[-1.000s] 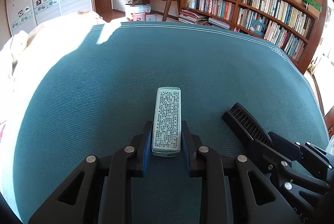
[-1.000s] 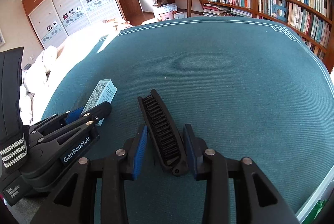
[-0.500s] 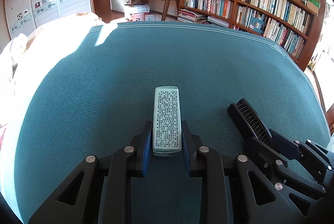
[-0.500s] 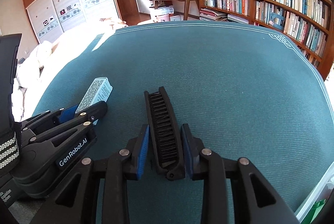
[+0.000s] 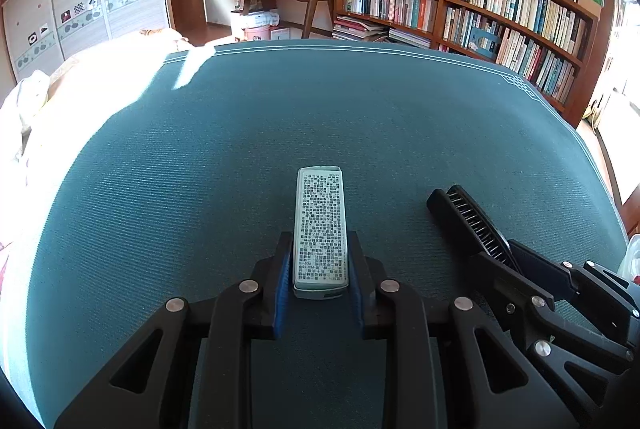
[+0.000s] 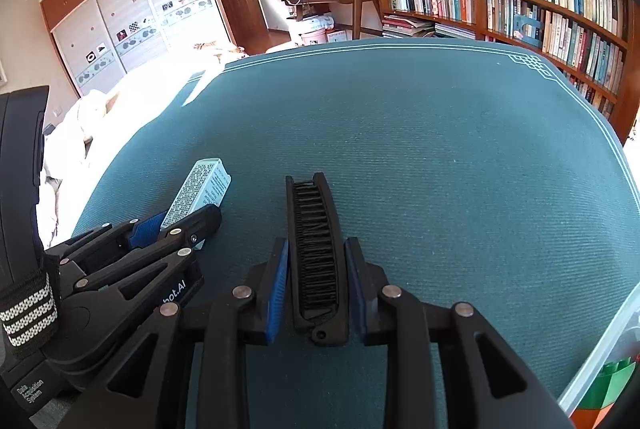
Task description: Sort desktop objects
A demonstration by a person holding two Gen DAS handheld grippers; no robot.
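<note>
A small pale box printed with a fine dark pattern [image 5: 320, 229] sits between the fingers of my left gripper [image 5: 320, 261], which is shut on its near end just above the green table mat [image 5: 240, 157]. A black folding comb-brush [image 6: 318, 249] is held between the blue pads of my right gripper [image 6: 318, 269], which is shut on its near half. The brush [image 5: 472, 221] and the right gripper [image 5: 500, 257] also show at the right of the left wrist view. The box [image 6: 200, 189] and the left gripper [image 6: 180, 221] show at the left of the right wrist view.
A clear plastic bin edge [image 6: 600, 357] with green and orange items inside sits at the table's right front corner. A bookcase [image 6: 540, 1] stands beyond the right edge. Bright sunlit bedding [image 5: 60, 109] lies off the table's left side.
Both grippers have drawn back slightly with their objects still held. The brush now points straight ahead in the right wrist view instead of angling left. Both grips are unchanged.
</note>
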